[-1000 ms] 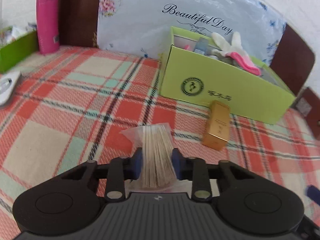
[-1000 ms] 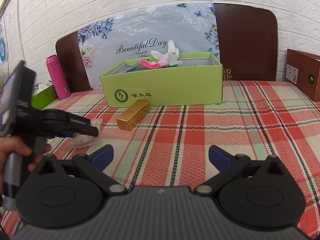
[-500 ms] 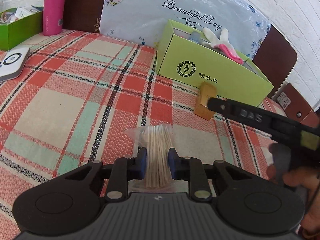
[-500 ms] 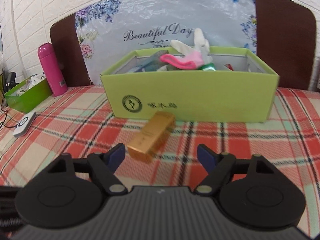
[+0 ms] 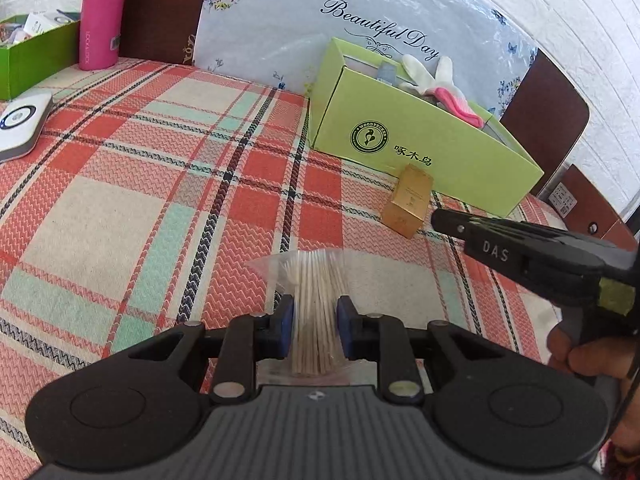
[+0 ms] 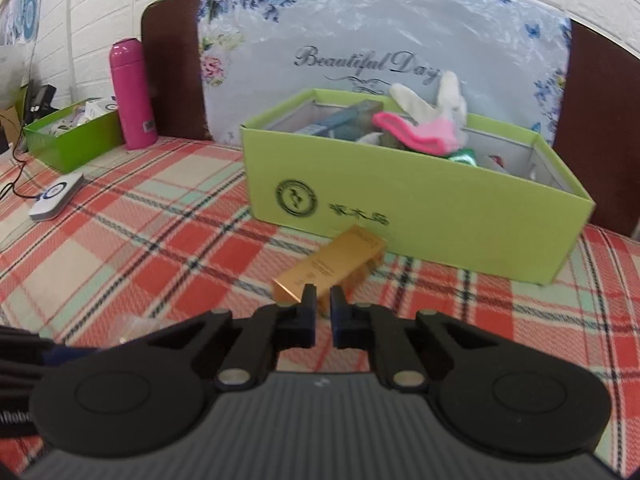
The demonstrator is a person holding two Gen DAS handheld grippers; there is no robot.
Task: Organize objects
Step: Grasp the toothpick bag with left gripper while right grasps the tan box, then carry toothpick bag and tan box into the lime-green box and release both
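My left gripper (image 5: 314, 310) is shut on a clear bag of wooden toothpicks (image 5: 314, 300), held just above the plaid tablecloth. A gold carton (image 5: 409, 200) lies in front of the lime green box (image 5: 420, 148), which holds a white and pink glove (image 5: 440, 84) and other items. My right gripper (image 6: 324, 300) has its jaws nearly closed with nothing between them, just short of the near end of the gold carton (image 6: 332, 266). The right gripper also shows at the right of the left wrist view (image 5: 440, 216). The green box (image 6: 400, 200) stands behind the carton.
A pink bottle (image 5: 102, 12) and a small green tray (image 5: 36, 56) stand at the back left. A white round-button device (image 5: 20, 124) lies near the left edge. A floral "Beautiful Day" panel (image 6: 380, 48) and brown chair backs (image 5: 544, 120) stand behind the box.
My right gripper moved in toward the gold carton and closed its jaws from wide open to nearly shut. My left gripper keeps holding the toothpick bag and has shifted little.
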